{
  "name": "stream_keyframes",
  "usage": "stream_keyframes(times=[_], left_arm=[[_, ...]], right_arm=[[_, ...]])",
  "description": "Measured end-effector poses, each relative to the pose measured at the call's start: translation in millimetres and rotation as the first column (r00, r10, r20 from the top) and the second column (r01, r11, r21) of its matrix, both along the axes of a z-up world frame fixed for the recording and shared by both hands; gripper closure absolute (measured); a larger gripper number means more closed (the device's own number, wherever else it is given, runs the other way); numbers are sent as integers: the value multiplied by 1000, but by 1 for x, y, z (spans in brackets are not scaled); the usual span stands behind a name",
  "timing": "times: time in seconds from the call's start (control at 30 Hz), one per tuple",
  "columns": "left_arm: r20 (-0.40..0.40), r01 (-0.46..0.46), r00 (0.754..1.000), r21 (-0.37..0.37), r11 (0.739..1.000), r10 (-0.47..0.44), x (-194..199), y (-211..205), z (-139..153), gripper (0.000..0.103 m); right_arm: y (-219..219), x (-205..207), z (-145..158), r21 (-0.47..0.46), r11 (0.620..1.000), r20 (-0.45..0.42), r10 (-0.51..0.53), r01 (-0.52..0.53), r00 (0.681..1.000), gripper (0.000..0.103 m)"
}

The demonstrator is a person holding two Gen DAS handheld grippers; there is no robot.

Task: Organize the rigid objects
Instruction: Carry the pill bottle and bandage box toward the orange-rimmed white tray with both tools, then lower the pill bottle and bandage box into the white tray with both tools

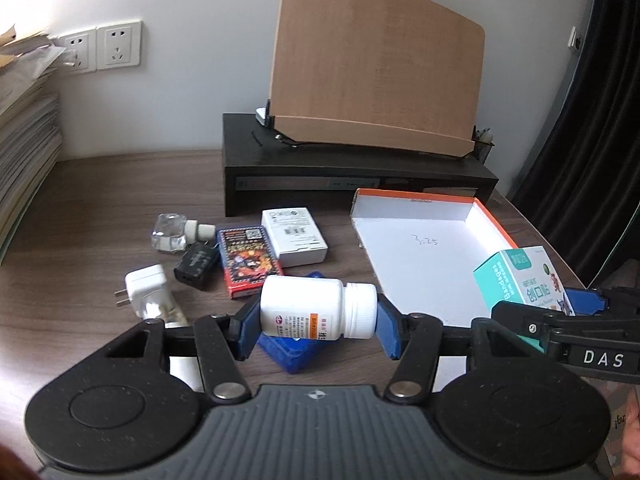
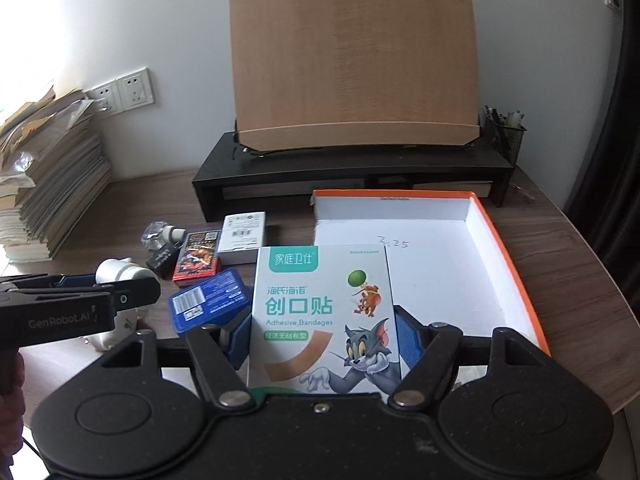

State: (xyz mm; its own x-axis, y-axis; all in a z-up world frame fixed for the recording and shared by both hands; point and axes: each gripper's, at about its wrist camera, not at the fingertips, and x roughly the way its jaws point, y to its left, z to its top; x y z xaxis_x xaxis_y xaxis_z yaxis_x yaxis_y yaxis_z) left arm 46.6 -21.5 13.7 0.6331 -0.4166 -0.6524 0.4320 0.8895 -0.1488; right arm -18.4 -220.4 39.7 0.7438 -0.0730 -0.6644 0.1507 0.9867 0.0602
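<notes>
While both loads hang above the desk, the left gripper clamps the white pill bottle sideways, cap toward three o'clock, and the right gripper pinches the bandage box upright. The empty orange-rimmed tray lies at one o'clock; lower each item flat inside, well apart, before releasing.

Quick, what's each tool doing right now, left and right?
Left tool: closed on the white pill bottle, gripped end to end.
Right tool: closed on the adhesive bandage box, held by its sides.
</notes>
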Motion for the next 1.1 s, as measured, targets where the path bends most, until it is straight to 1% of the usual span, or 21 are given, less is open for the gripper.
stream_keyframes(times=[0.1,0.2,0.4,0.63,0.97,1.1], left_arm=[[18,11,1000,17,1000,-12,4,-20,4,45],[15,13,1000,15,1000,-13,10,-38,6,45],[25,26,999,12,1000,-27,15,-69,9,45],[22,29,999,10,1000,-29,21,-96,7,45],[20,10,1000,7,1000,-10,35,-125,4,45],[8,-5,1000,3,1000,5,42,-134,1,45]], right_arm=[[-18,-1,3,1,999,18,-35,35,999,19],[-34,0,4,11,998,31,-58,58,998,19],[-60,6,1,15,997,35,-72,71,997,19],[-84,19,-6,17,997,22,-76,76,997,19],[-112,42,-10,16,998,16,-64,64,998,19],[-122,52,-11,12,998,14,-56,56,998,19]])
